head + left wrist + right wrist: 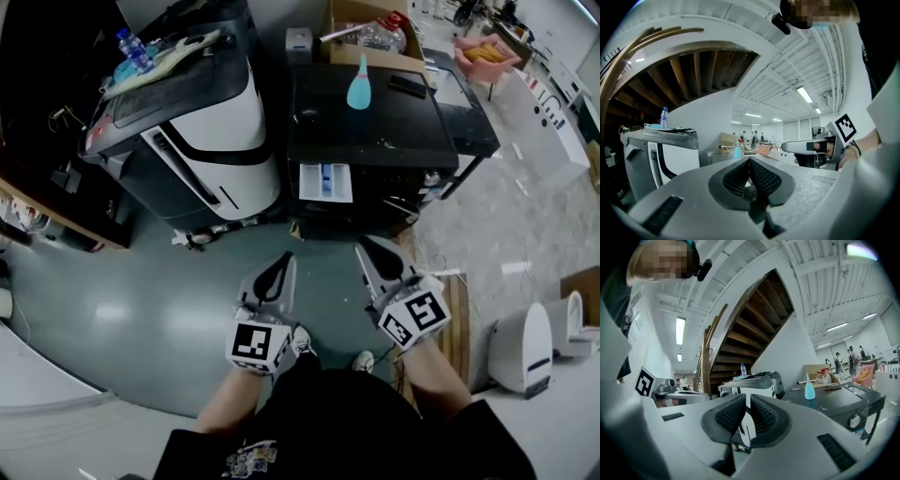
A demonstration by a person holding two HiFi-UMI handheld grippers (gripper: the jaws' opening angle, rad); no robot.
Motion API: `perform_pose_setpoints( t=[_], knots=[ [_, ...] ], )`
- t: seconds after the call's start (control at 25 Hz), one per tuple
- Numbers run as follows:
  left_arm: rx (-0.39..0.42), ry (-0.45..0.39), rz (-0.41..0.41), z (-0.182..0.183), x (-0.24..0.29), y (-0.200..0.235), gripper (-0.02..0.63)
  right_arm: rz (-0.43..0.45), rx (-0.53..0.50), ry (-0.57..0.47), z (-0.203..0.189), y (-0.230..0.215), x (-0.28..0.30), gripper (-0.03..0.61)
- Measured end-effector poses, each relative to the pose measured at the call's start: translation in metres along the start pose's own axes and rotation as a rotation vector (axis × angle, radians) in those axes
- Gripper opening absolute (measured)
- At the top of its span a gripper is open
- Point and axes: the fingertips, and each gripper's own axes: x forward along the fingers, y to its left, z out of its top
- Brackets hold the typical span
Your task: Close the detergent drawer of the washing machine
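Floor: glossy grey-green workshop floor (141,309).
Washing machine: black washing machine (375,122), far centre; teal bottle (358,86) upright on its top.
Detergent drawer: detergent drawer (325,182) pulled out at the machine's near face, left side; apparently white with blue compartments.
Left gripper: left gripper (284,259) near, short of the drawer; jaws together, empty.
Right gripper: right gripper (366,247) near; jaws a narrow slit apart, nothing between.

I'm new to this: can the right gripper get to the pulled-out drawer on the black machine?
Probably yes: only bare floor lies between the right gripper and the drawer, which sticks out towards it.
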Motion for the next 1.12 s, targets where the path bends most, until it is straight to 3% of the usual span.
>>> perform_pose_setpoints(
  t=[0.52, 0.88, 1.12],
  knots=[
    [0.024, 0.003, -0.081, -0.012, 0.008, 0.062, 0.012, -0.066, -0.003, 0.011, -0.018, 0.018, 0.059, 0.141],
    [0.030, 0.004, -0.161, -0.018, 0.010, 0.072, 0.174, -0.138, -0.024, 0.023, -0.024, 0.022, 0.071, 0.232],
    [0.035, -0.007, -0.204, -0.018, 0.011, 0.062, 0.205, -0.177, -0.042, 0.039, -0.028, 0.018, 0.067, 0.267]
  ],
)
